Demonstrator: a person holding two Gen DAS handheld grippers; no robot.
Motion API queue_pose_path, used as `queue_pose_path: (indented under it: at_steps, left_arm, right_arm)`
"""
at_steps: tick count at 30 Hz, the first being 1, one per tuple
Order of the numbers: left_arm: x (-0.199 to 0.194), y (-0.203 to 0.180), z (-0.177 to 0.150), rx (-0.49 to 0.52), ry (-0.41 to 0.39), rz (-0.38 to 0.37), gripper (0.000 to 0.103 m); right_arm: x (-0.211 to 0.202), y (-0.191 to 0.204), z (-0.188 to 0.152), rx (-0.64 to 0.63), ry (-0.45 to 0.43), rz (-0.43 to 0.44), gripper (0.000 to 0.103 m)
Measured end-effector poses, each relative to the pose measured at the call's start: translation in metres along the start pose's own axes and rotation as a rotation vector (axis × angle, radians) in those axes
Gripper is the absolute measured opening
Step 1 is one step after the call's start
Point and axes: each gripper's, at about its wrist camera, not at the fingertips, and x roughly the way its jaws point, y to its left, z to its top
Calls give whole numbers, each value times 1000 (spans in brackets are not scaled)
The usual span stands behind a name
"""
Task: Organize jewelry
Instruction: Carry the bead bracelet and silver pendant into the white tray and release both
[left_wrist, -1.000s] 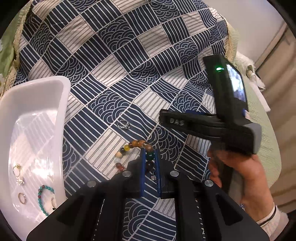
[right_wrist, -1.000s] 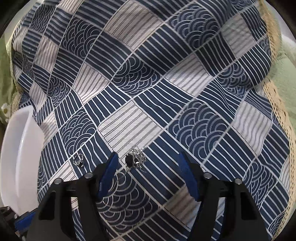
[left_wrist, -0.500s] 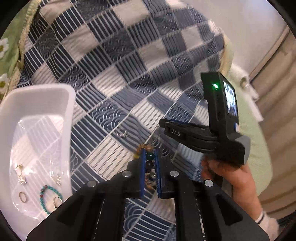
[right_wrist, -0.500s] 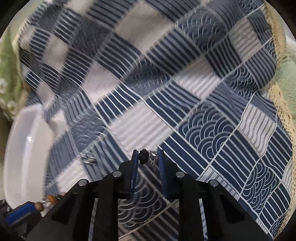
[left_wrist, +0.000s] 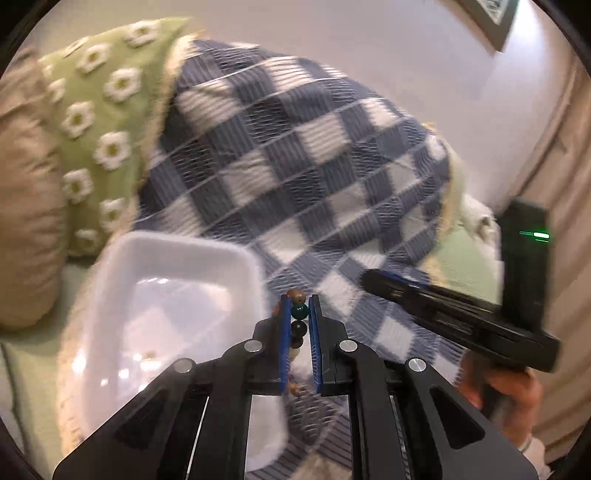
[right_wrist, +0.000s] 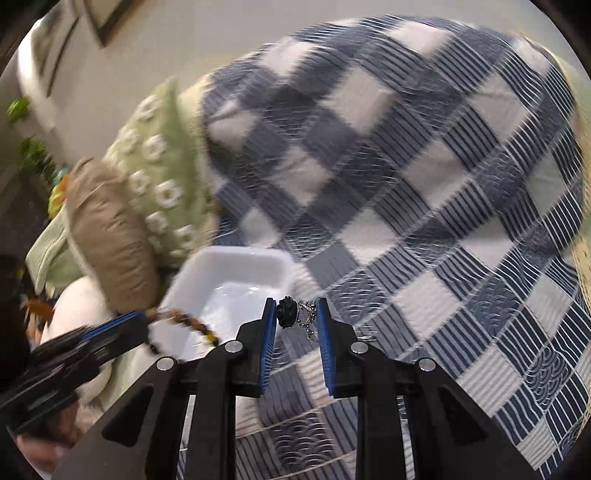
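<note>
My left gripper (left_wrist: 298, 309) is shut on a bracelet of brown, green and dark beads (left_wrist: 298, 312) and holds it in the air at the right rim of the white tray (left_wrist: 162, 258). The bracelet also hangs from it in the right wrist view (right_wrist: 192, 323). My right gripper (right_wrist: 296, 314) is shut on a silver ring with a black rose (right_wrist: 291, 314), lifted off the quilt, just right of the tray (right_wrist: 229, 266). The right gripper shows in the left wrist view (left_wrist: 443, 302). The tray's contents are blurred.
A blue and white patchwork quilt (right_wrist: 406, 166) covers the bed. A green daisy pillow (left_wrist: 103, 122) and a tan cushion (left_wrist: 26, 206) lie behind the tray. A wall (left_wrist: 332, 44) stands beyond.
Both grippers have lifted off the quilt with their pieces and swung toward the white tray. The right gripper closed on the ring one second ago. The views are motion blurred.
</note>
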Motion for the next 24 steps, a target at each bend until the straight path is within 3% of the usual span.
queue_pose_path:
  at_steps: [4, 10, 24]
  left_arm:
    - [6, 36, -7, -29, 41, 73, 9]
    - [27, 77, -20, -37, 135, 140, 9]
    - [60, 122, -25, -93, 199, 202, 9]
  right_arm:
    - [17, 40, -9, -53, 33, 29, 23]
    - [71, 81, -41, -168, 140, -6, 23]
    - [128, 93, -68, -223, 225, -20, 23]
